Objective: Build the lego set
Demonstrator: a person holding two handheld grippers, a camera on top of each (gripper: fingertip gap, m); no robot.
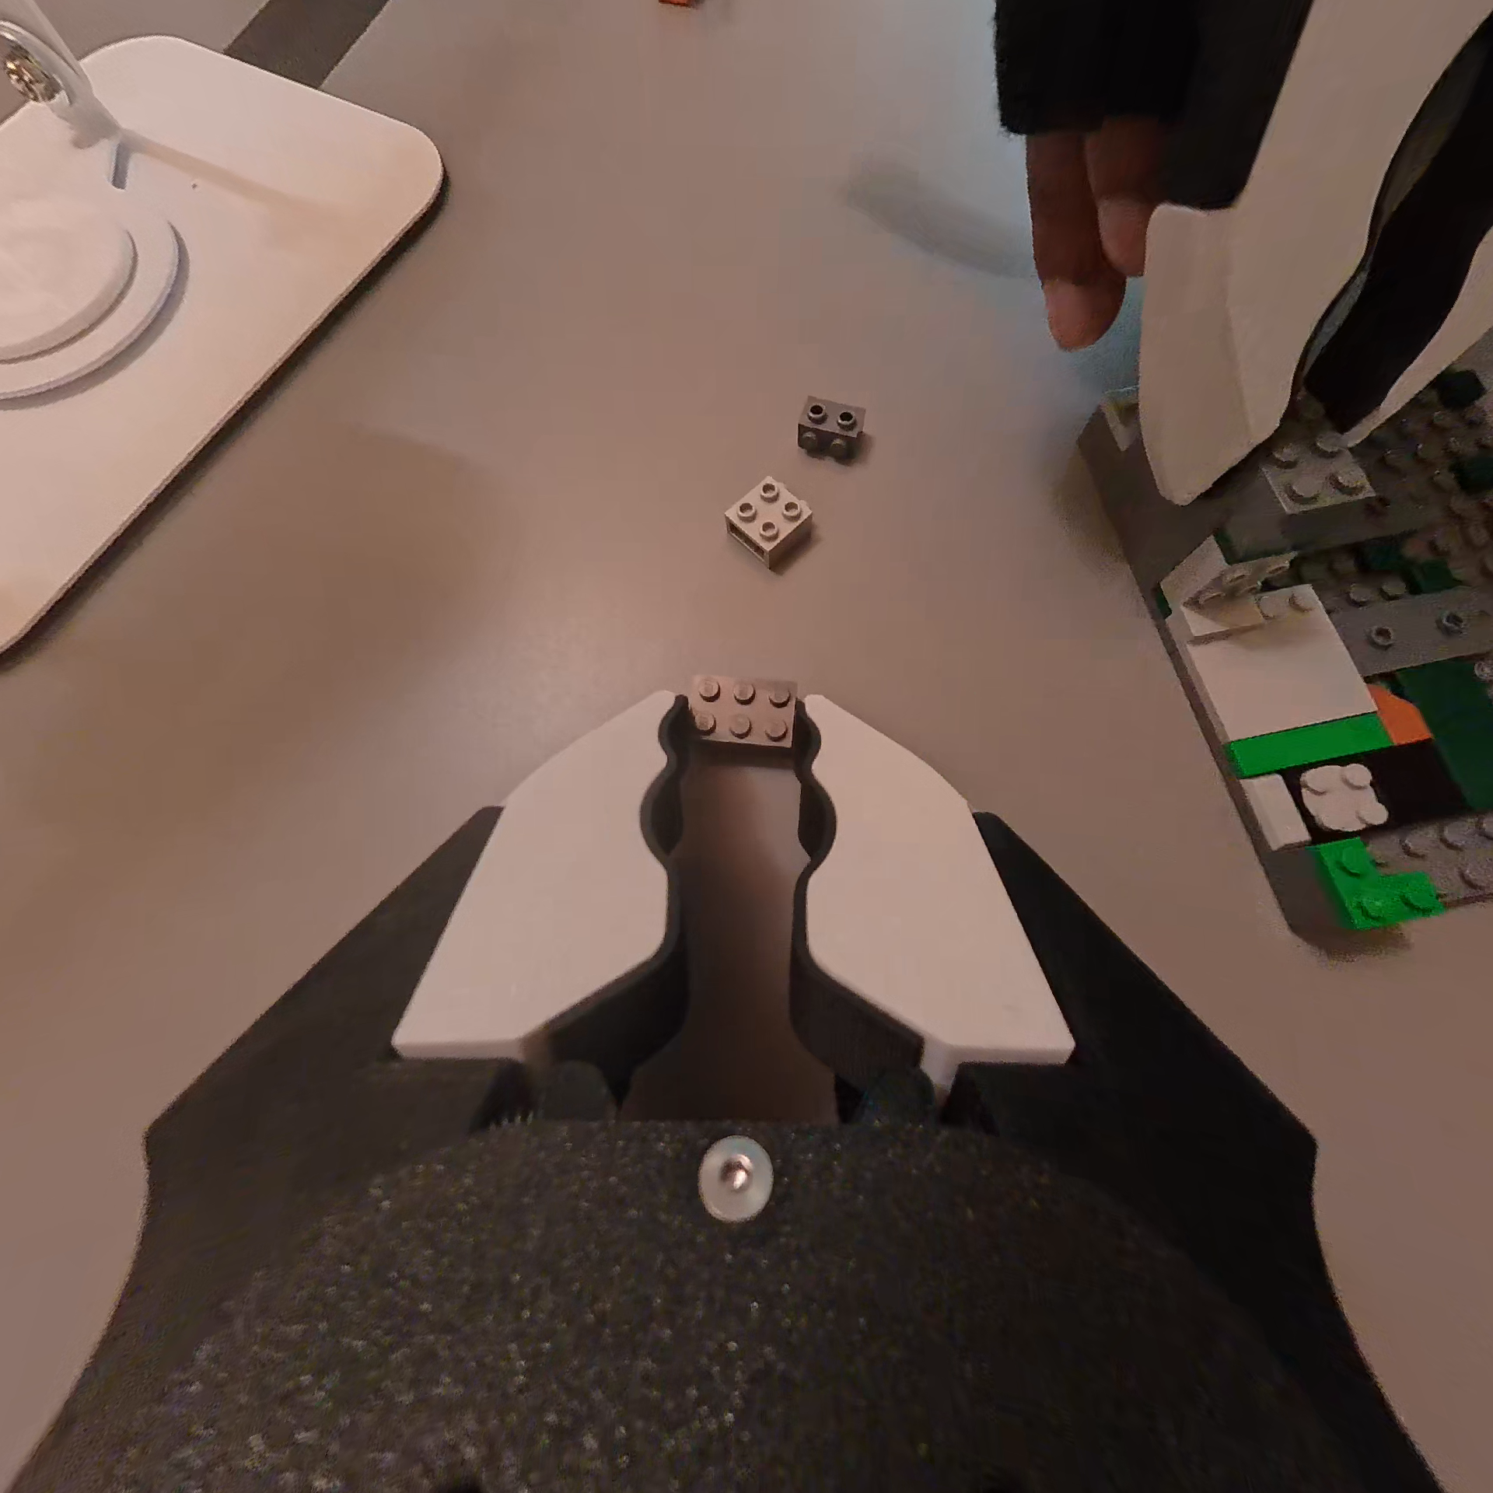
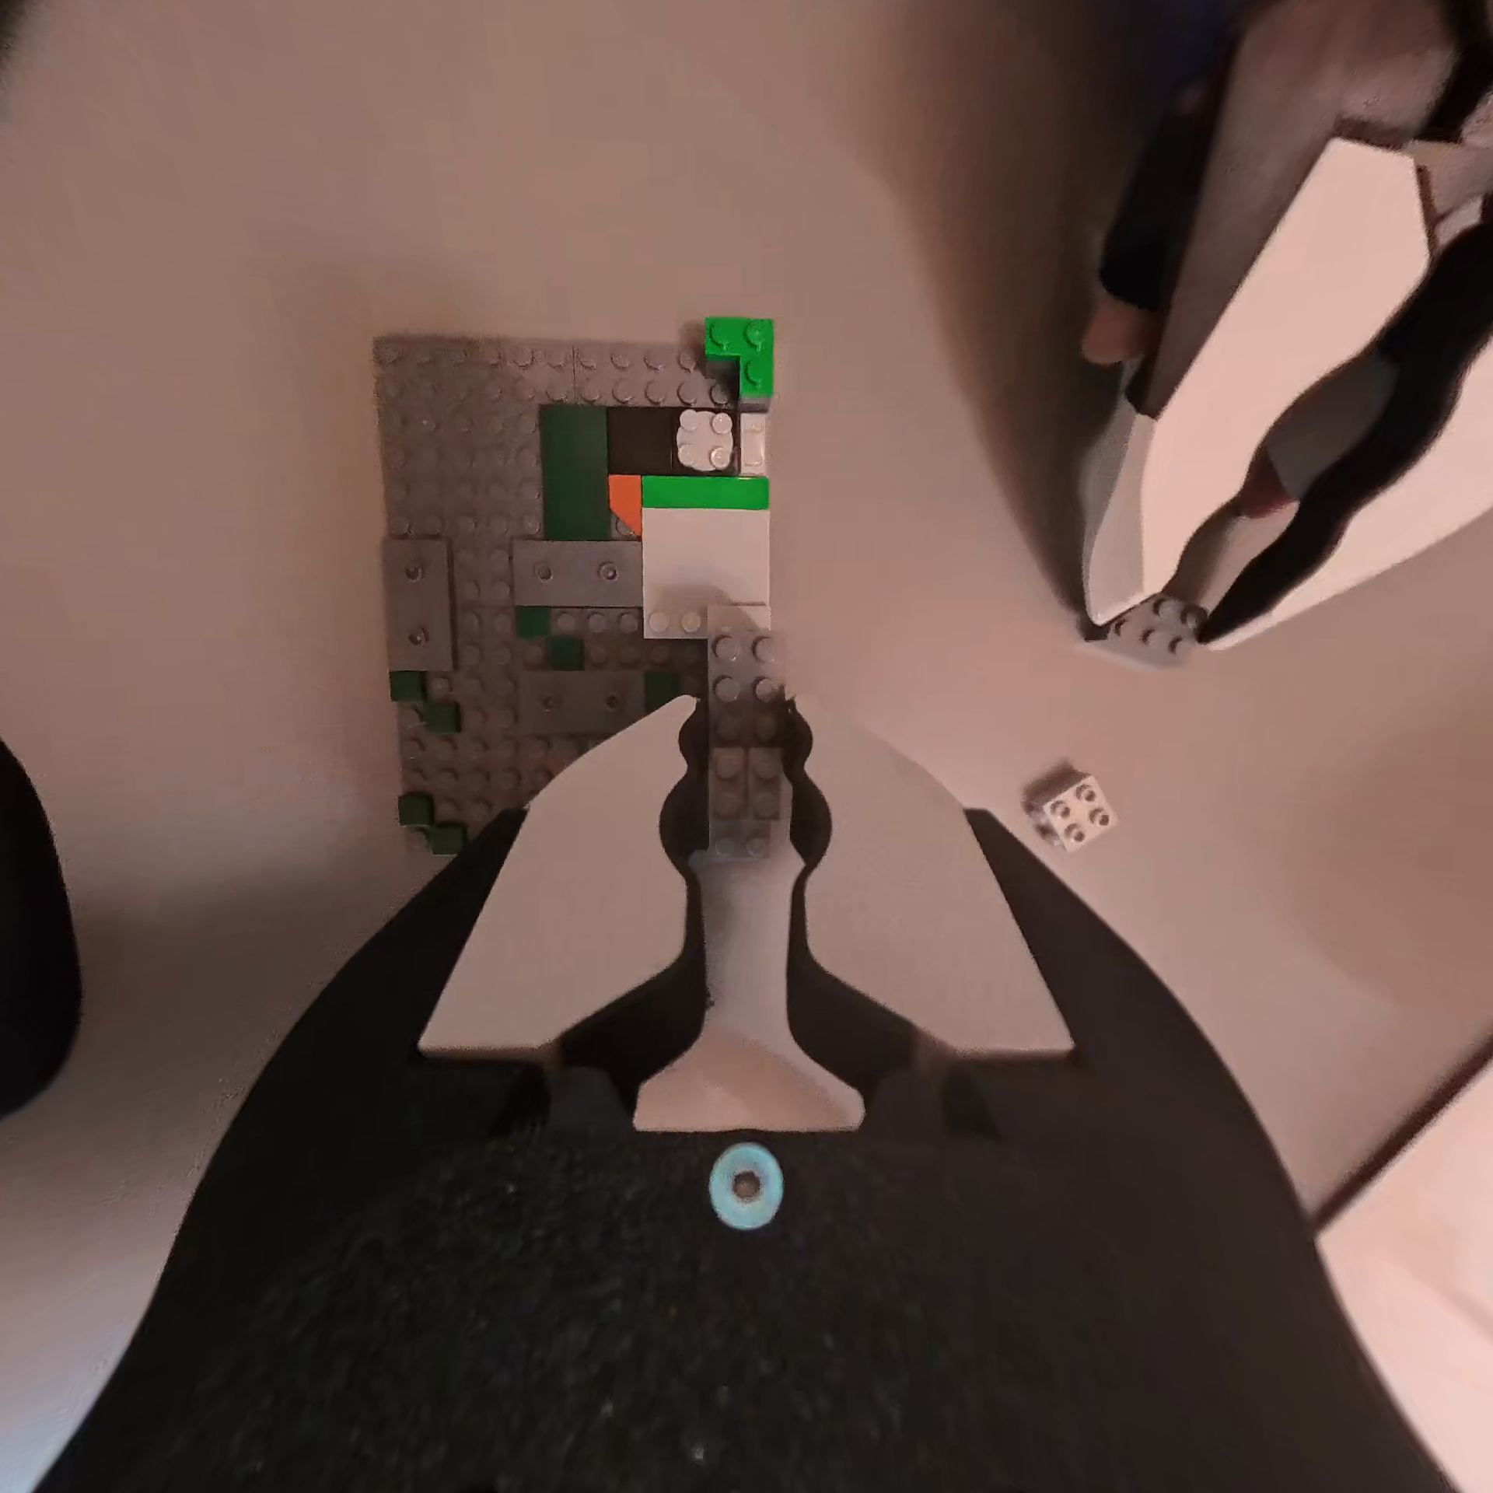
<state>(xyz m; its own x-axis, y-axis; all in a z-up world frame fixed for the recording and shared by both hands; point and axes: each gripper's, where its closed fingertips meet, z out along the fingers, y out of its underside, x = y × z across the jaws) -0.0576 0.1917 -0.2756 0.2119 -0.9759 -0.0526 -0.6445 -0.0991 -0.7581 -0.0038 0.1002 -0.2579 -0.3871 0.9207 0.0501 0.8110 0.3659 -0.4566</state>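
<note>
Baseplate (image 1: 1293, 808) partly behind hand-held gripper (image 1: 1260, 452)

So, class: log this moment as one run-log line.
left gripper: shut on grey 2x3 plate | right gripper: over grey baseplate edge | loose bricks: two

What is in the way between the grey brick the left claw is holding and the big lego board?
Nothing visible blocks it. The left gripper is shut on the grey 2x3 brick, and only bare table lies between it and the grey baseplate. The right gripper sits over the board's near edge.
</note>
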